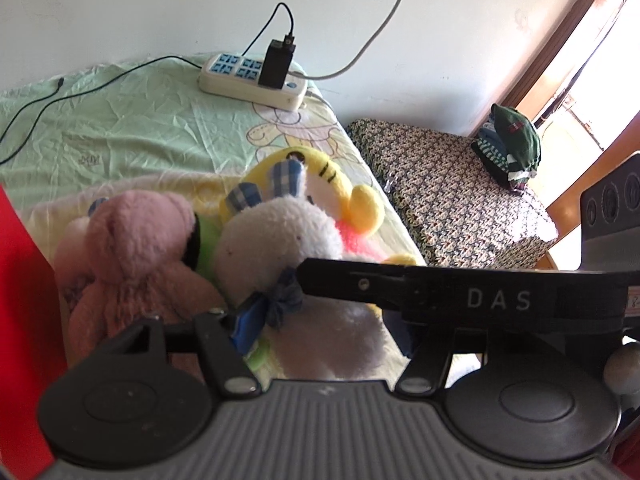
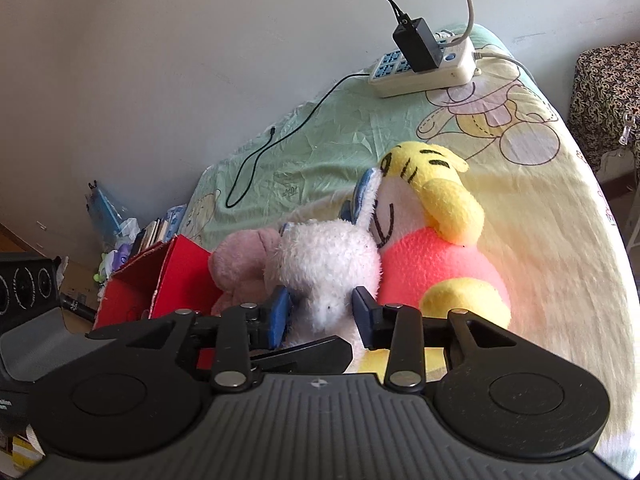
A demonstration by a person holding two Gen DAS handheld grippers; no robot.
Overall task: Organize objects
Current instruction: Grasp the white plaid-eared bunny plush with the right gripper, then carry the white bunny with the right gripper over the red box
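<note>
**Count of things on and around the bed**

Three plush toys: one pink bear, one white rabbit, one yellow tiger. One red box. One white power strip carrying one black charger. One thin black cable lying across one green bedsheet. One patterned bench bearing one pile of folded clothes

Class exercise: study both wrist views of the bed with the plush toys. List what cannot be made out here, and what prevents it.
- Left gripper, left wrist view: its right finger is hidden behind the other gripper crossing in front, so open or shut is unclear.
- Red box, both views: its inside is cut off or hidden.
- Pink plush, right wrist view: mostly hidden behind the white plush.
- Folded clothes, left wrist view: too small to identify.
</note>
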